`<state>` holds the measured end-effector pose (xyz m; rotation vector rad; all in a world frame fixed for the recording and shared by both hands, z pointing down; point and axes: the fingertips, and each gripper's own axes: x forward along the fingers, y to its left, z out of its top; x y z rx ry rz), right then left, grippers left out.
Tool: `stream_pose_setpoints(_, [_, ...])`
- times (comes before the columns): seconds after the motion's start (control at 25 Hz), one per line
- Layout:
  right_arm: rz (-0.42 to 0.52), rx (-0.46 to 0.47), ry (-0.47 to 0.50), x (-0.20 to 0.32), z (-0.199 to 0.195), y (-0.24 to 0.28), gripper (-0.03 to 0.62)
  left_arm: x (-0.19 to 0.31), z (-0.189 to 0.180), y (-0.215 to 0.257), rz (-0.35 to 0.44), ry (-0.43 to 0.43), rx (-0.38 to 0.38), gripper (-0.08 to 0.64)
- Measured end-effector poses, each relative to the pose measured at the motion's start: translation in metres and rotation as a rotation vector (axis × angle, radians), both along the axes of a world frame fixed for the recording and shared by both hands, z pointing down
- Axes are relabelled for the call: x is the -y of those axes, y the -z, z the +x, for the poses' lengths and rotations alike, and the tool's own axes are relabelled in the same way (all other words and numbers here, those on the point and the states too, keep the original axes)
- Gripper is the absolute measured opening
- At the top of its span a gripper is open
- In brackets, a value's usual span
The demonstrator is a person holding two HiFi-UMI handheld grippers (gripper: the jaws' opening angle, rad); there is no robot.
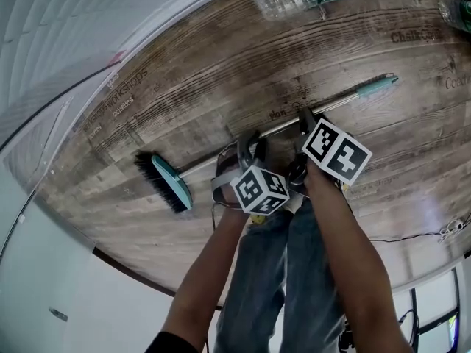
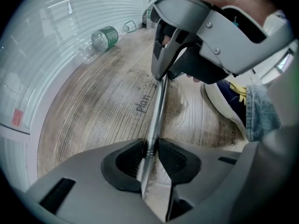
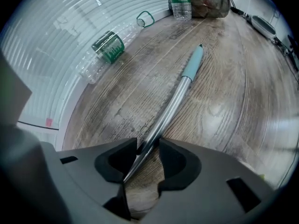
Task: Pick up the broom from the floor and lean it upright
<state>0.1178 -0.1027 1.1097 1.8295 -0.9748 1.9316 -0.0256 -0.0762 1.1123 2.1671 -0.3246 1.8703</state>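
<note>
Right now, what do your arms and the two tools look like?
The left tool and right tool are both grey moulded plastic with black textured pads. Each carries a white cube, the left cube and the right cube, printed with black square markers. The forearms are bare. A dark short sleeve shows on the left arm, beside blue jeans.

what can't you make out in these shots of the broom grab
Head view: the broom handle is hidden mid-length under the left gripper, the right gripper and their cubes.
Right gripper view: the handle lies between the jaws; whether both pads press it is unclear.
Both gripper views: the broom head lies outside the frame.
Head view: floor print is cut off at the right edge.
Right gripper view: the bottle label is too small to read.
</note>
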Motion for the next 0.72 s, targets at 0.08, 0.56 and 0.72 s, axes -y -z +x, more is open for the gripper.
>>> stream_pose_setpoints(0.08, [-0.023,-0.007,-0.044,0.000,0.002,-0.001,0.153,-0.002,-0.002,-0.002,0.002,-0.011,0.022,0.118])
stream_pose_setpoints(0.56, [0.068,0.028,-0.211,-0.001,0.006,0.011,0.112,-0.004,0.005,0.005,-0.015,-0.116,-0.012,0.094])
stream_pose_setpoints(0.72, [0.100,0.013,-0.202,0.002,0.006,0.037,0.109,-0.005,0.004,0.023,-0.026,-0.112,-0.018,0.091])
